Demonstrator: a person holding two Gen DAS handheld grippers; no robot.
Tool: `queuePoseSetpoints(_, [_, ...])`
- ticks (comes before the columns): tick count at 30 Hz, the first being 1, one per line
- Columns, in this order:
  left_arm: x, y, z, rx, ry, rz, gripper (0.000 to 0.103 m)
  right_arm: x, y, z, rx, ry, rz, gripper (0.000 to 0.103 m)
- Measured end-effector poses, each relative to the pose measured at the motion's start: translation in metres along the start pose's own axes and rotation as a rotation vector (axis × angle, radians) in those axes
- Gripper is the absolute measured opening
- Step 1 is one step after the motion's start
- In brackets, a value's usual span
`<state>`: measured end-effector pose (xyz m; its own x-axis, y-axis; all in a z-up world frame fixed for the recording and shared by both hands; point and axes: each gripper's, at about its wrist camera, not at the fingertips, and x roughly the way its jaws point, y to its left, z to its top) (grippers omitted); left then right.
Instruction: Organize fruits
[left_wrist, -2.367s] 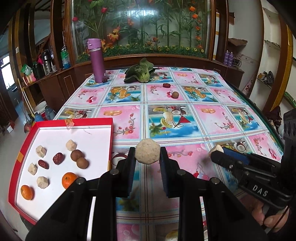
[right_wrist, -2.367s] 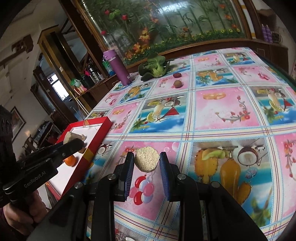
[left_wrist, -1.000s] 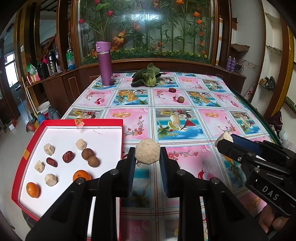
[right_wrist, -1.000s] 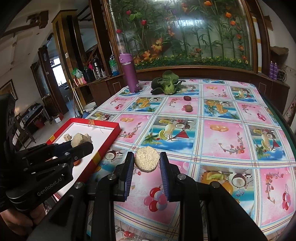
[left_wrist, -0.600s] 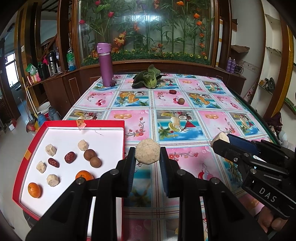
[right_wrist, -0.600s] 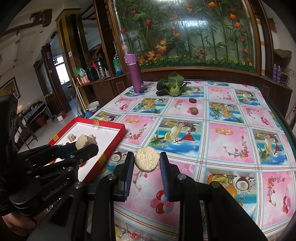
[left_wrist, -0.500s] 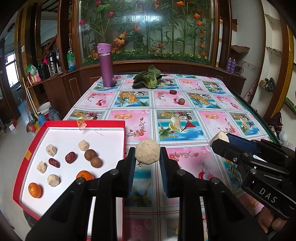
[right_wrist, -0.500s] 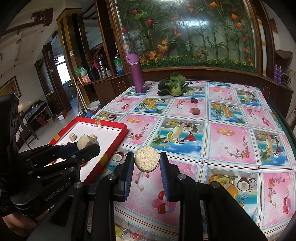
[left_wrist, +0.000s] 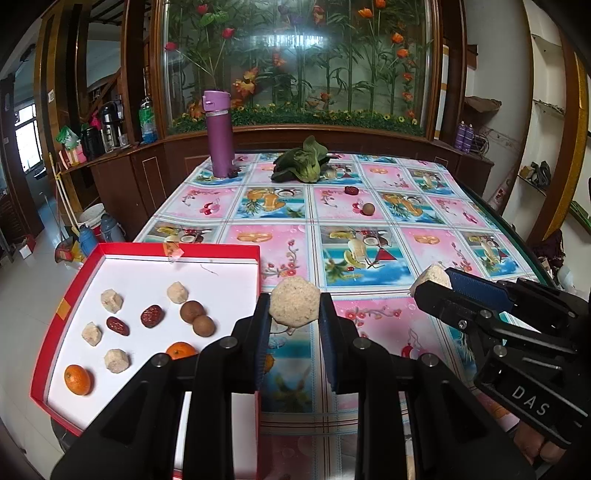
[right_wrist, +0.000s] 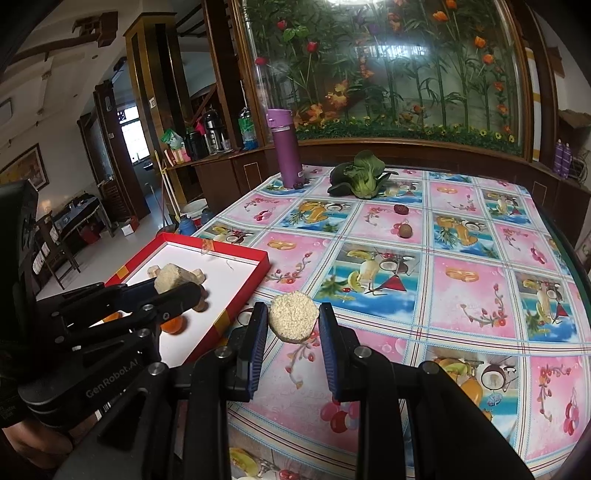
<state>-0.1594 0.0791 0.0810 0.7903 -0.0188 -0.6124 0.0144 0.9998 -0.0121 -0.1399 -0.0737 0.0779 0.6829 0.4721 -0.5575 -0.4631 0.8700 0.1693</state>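
My left gripper (left_wrist: 294, 314) is shut on a beige grainy cake (left_wrist: 294, 306), held above the table just right of the red tray (left_wrist: 255, 266). In the right wrist view my right gripper (right_wrist: 293, 325) is shut on a second beige cake (right_wrist: 294, 320) over the pink tablecloth. The white-floored tray holds several beige cakes (left_wrist: 111, 300), two red dates (left_wrist: 151, 316), two brown longans (left_wrist: 197, 319) and two oranges (left_wrist: 77, 379). A red date (left_wrist: 350, 190) and a brown longan (left_wrist: 368, 209) lie far out on the table. Each gripper shows in the other's view, right gripper (left_wrist: 430, 282), left gripper (right_wrist: 173, 282).
A purple bottle (left_wrist: 218, 144) and a green leafy vegetable (left_wrist: 301, 164) stand at the table's far end. The table's right edge (left_wrist: 517, 240) curves close by. A wooden cabinet with bottles (left_wrist: 110, 129) and a glass flower display lie behind. A hand (left_wrist: 535, 445) grips the right tool.
Both views have drawn back and risen a little from the table since the earliest frames, and the right view has levelled. Both cakes stay clamped; over the last second almost nothing moved.
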Motion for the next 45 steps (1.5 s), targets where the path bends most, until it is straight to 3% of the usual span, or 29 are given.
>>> queuePoseSetpoints(12, [-0.012, 0.038, -0.012, -0.063, 0.0, 0.049, 0.027, 0.004, 0.001, -0.002, 0.01, 0.013, 0.018, 0.027])
queuePoseSetpoints(19, [-0.029, 0.083, -0.023, -0.12, -0.007, 0.152, 0.027, 0.009, 0.01, 0.002, -0.014, 0.021, 0.051, 0.027])
queuePoseSetpoints(26, [-0.044, 0.127, -0.027, -0.187, -0.034, 0.249, 0.027, 0.013, 0.038, 0.017, -0.08, -0.002, 0.104, 0.027])
queuePoseSetpoints(35, [-0.067, 0.153, -0.023, -0.227, -0.091, 0.307, 0.027, 0.018, 0.085, 0.036, -0.169, -0.038, 0.199, 0.027])
queuePoseSetpoints(40, [-0.07, 0.159, -0.021, -0.221, -0.105, 0.334, 0.027, 0.026, 0.107, 0.035, -0.209, -0.024, 0.235, 0.027])
queuePoseSetpoints(45, [-0.058, 0.169, -0.026, -0.232, -0.073, 0.34, 0.027, 0.051, 0.127, 0.034, -0.226, 0.048, 0.286, 0.027])
